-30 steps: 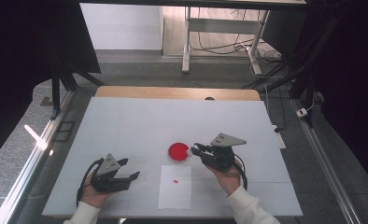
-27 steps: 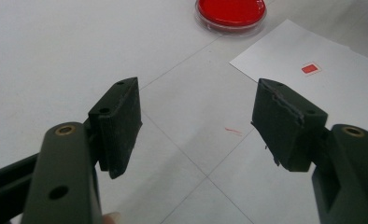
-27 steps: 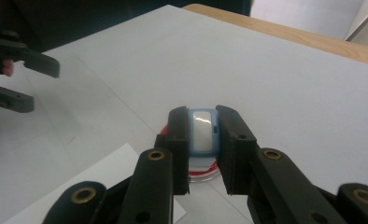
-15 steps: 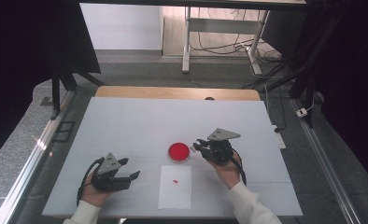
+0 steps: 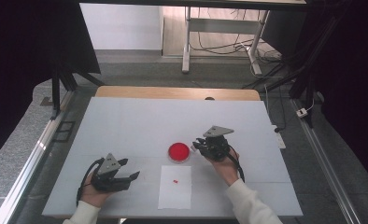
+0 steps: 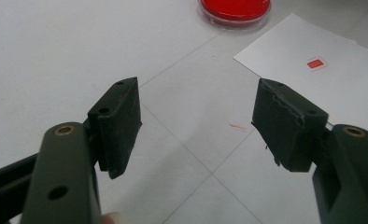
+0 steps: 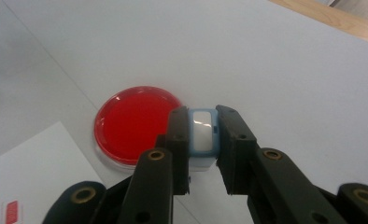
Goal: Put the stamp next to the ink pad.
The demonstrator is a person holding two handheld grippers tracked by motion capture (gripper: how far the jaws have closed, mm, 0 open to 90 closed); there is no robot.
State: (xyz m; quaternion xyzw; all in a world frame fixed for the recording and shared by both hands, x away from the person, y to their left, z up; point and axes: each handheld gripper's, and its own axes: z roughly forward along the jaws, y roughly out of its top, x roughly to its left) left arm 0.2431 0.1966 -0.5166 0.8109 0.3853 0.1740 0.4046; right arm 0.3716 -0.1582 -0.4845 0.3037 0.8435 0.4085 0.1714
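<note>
The little stamp [image 7: 203,135] is light blue with a white middle. It sits squeezed between the jaws of the right gripper [image 7: 203,140], which are clenched tight on its two sides. Holding it by the sides leaves its bottom free, so I think it can be pressed down onto something.

Just beside the stamp, and a bit lower, is the round red ink pad [image 7: 136,123] in its clear dish. The stamp hangs at the pad's edge, very near it, but I cannot tell if it touches. In the high view the right gripper [image 5: 201,142] is right next to the pad [image 5: 179,152], with the hand [image 5: 223,165] behind it. My guess is that the stamp is there to get ink, or has just had some.

A white sheet of paper [image 5: 175,187] lies flat on the bench [image 5: 126,121], close in front of the pad. It has one small red mark [image 5: 175,180] on it, the same red as the pad. The paper lies near the pad, so the trip from ink to paper is short.

The left gripper [image 5: 126,170] rests low on the bench, to the left of the paper. Its jaws are released, with nothing between them. It looks like it is waiting, maybe ready to hold the paper down.
</note>
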